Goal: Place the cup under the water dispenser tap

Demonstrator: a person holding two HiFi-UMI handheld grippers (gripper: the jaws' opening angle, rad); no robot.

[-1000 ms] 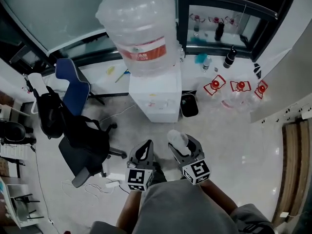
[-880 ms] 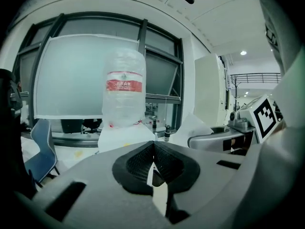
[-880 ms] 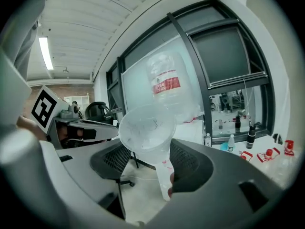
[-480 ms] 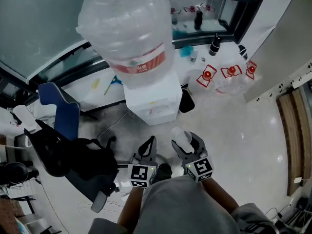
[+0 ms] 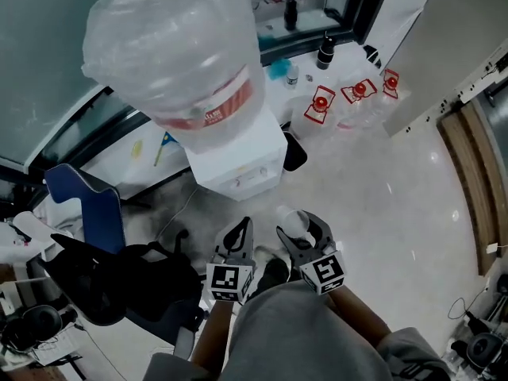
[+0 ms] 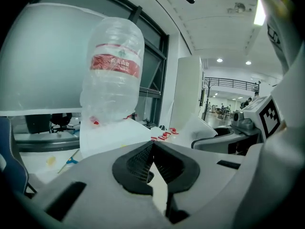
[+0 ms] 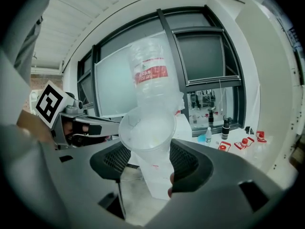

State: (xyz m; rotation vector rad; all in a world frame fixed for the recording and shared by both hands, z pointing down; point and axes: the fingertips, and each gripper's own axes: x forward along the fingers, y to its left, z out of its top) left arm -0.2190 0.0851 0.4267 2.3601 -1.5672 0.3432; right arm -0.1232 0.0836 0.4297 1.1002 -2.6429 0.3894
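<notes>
The white water dispenser (image 5: 236, 167) stands on the floor ahead, with a big clear bottle (image 5: 171, 54) with a red label upside down on top. Its taps are too small to make out. My right gripper (image 5: 302, 230) is shut on a clear plastic cup (image 5: 295, 222), held upright a short way in front of the dispenser. In the right gripper view the cup (image 7: 147, 132) sits between the dark pads (image 7: 190, 163), with the bottle (image 7: 152, 75) behind it. My left gripper (image 5: 236, 238) is beside it, shut and empty; its pads (image 6: 136, 163) meet, facing the dispenser (image 6: 114, 137).
A blue chair (image 5: 83, 213) and a black office chair (image 5: 119, 280) with a bag stand to the left. Several empty bottles with red caps (image 5: 349, 101) lie on the floor at the back right. Dark bottles (image 5: 325, 52) stand by the window.
Both grippers have moved closer to the dispenser, which now looms larger and further left in the head view. The cup stays in the right gripper.
</notes>
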